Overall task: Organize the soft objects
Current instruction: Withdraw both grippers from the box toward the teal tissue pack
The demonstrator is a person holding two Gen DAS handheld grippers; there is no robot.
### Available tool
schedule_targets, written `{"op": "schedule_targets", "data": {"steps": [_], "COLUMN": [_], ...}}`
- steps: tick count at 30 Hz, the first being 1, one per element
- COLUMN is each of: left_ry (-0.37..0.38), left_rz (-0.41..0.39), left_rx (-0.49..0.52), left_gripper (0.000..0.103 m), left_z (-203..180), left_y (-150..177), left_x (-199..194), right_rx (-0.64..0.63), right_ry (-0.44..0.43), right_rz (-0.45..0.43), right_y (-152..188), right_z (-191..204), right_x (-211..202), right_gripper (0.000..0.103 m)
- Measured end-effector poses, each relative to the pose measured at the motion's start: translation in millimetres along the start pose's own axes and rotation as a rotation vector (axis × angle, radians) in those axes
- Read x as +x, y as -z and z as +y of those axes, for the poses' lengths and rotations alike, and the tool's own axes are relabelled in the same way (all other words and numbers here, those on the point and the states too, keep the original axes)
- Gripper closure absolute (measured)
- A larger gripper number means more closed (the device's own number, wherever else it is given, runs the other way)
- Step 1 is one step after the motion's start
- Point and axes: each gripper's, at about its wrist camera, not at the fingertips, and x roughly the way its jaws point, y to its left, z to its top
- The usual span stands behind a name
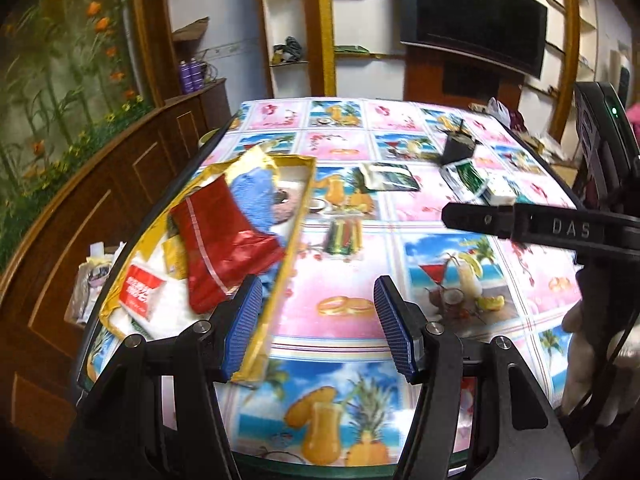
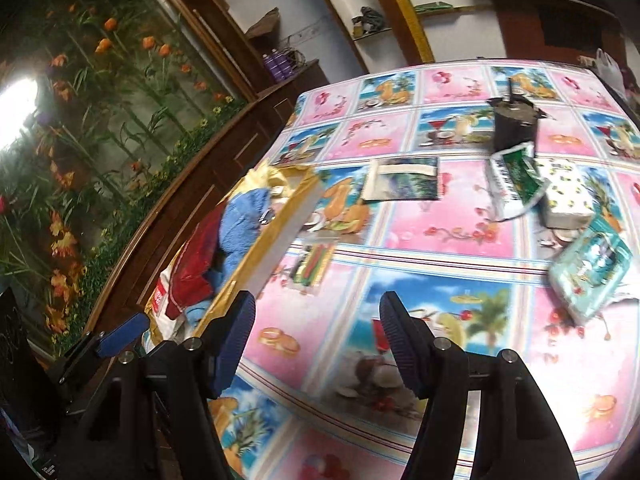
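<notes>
Left tongs (image 1: 318,322) half apart, nothing held, low over worktop (image 1: 440,220) beside gold box (image 1: 298,200) at left edge. Right tongs (image 2: 318,340) likewise parted, empty.

Box already loaded: red pouch (image 1: 224,236), blue towel (image 1: 252,196).

Soft packs yet loose toward right edge: teal pack (image 2: 592,276), white patterned pack (image 2: 568,196), green-white pack (image 2: 516,184); flat sachet (image 2: 404,180) mid-worktop, near box.

Judged: next pack to be reached. Nearest pack best taken across short side, squeezed lightly, lifted clear, carried over box wall. Black holder (image 2: 514,128) to be avoided.

Dim, motion-blurred fisheye views; glare blooms at left.
</notes>
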Motion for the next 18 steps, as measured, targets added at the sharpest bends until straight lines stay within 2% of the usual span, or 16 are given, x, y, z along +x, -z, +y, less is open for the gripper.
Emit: {"op": "schedule_targets", "data": {"steps": [9,18], "left_ry": [0.008,0.015], "left_rz": [0.019,0.046], "left_rx": [0.063,0.083], "left_gripper": [0.044,0.044], "left_z": [-28,-38], "left_y": [-1,2], "left_x": [6,16], "right_rx": [0.085,0.112], "right_ry": [0.044,0.101], "right_rz": [-0.037,-0.077], "right_y": [2,-5], "right_z": [-44,-73], "right_x": [-22,-39], "right_gripper": [0.037,0.037]}}
